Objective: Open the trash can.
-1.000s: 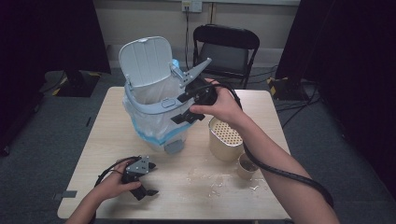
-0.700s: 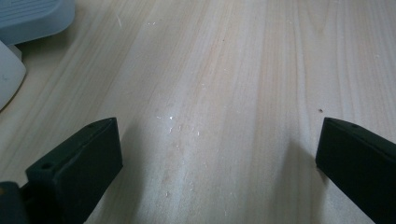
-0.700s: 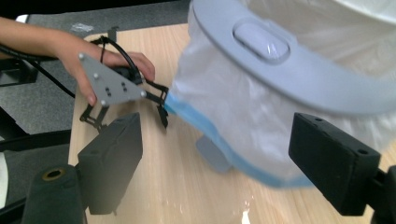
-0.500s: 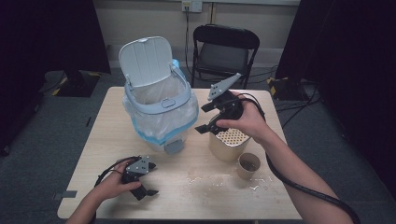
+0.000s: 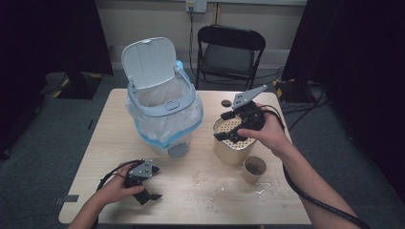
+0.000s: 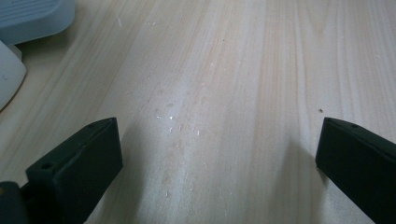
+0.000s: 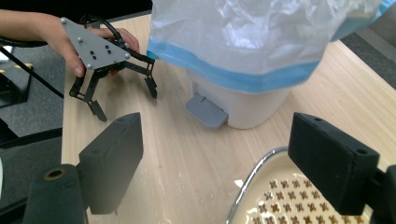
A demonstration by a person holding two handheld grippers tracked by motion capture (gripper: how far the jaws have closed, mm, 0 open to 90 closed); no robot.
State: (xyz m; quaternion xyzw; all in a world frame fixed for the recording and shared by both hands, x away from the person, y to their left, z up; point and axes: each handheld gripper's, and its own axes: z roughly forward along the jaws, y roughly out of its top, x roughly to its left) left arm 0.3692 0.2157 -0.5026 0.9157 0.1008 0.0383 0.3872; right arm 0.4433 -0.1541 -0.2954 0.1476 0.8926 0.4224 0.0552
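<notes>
A pale wooden table fills the frame's centre. On its upper left stands a white pedal bin, lid up, lined with a clear blue-edged bag. Right of centre, the beige cylindrical perforated-top container sits under the empty, open right gripper. A small paper cup holds brown residue. At lower left, the left gripper rests open and empty.

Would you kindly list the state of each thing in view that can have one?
Pedal bin: lid up, plastic liner fitted.
Perforated canister: upright beside the bin.
Paper cup: upright on the table.
Left gripper: open, empty, resting on the table.
Right gripper: open, empty, over the canister.
</notes>
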